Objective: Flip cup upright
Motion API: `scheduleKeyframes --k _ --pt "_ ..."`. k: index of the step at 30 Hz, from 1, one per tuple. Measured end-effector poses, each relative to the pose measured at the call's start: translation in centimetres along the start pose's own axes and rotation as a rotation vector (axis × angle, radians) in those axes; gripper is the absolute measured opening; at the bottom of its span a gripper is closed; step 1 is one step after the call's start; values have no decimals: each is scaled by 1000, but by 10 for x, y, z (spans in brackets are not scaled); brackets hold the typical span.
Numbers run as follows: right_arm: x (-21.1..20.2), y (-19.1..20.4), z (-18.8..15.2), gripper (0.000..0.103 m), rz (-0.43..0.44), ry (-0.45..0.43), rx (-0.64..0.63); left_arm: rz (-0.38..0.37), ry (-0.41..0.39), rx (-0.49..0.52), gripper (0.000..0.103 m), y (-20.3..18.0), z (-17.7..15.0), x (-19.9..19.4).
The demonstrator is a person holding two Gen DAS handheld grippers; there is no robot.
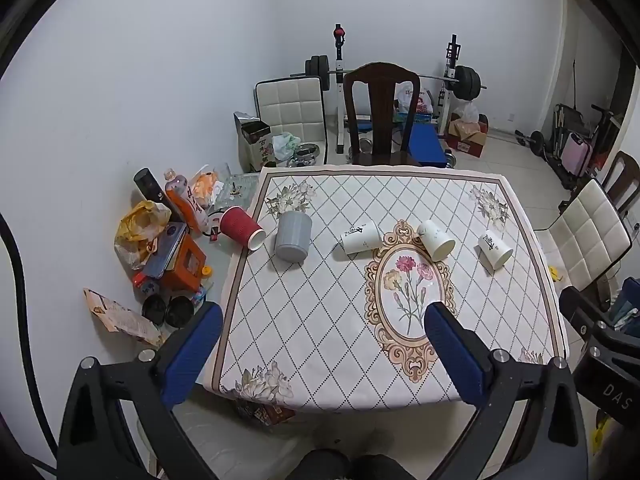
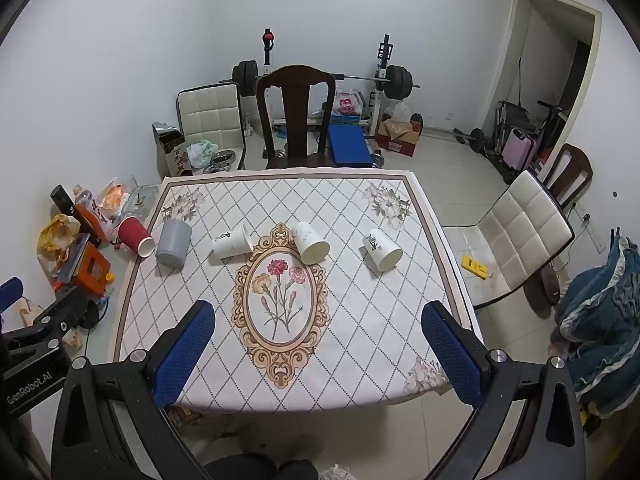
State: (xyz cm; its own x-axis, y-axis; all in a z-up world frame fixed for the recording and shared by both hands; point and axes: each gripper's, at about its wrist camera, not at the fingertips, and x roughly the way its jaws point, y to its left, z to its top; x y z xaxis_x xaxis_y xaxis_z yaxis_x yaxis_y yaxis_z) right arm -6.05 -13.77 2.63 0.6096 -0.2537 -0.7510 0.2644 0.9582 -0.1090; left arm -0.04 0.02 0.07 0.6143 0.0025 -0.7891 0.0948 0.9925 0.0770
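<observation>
Both hand-held grippers hover above the near edge of the counter (image 2: 360, 384), well short of the cups. The left hand-held gripper (image 1: 324, 356) and the right hand-held gripper (image 2: 320, 356) each have blue pads spread wide, holding nothing. Five cups lie on their sides in a row across the counter: a red cup (image 1: 240, 232), a grey cup (image 1: 293, 240), and three white cups (image 1: 360, 237) (image 1: 436, 240) (image 1: 495, 249).

Your tabletop (image 2: 360, 320) wears a matt printed cloth. On it you see three smooth white paper cups (image 2: 311, 242), a ribbed red paper cup (image 1: 241, 227) and a ridged matt grey cup (image 1: 293, 237). The far chair (image 2: 296, 108) is glossy dark wood.
</observation>
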Motion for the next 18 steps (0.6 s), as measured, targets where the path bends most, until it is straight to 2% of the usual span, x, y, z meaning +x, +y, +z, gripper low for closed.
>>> scheduleKeyframes --k 18 --pt "-4 13 5 103 -3 5 -8 -5 -1 -1 103 -1 -1 -5"
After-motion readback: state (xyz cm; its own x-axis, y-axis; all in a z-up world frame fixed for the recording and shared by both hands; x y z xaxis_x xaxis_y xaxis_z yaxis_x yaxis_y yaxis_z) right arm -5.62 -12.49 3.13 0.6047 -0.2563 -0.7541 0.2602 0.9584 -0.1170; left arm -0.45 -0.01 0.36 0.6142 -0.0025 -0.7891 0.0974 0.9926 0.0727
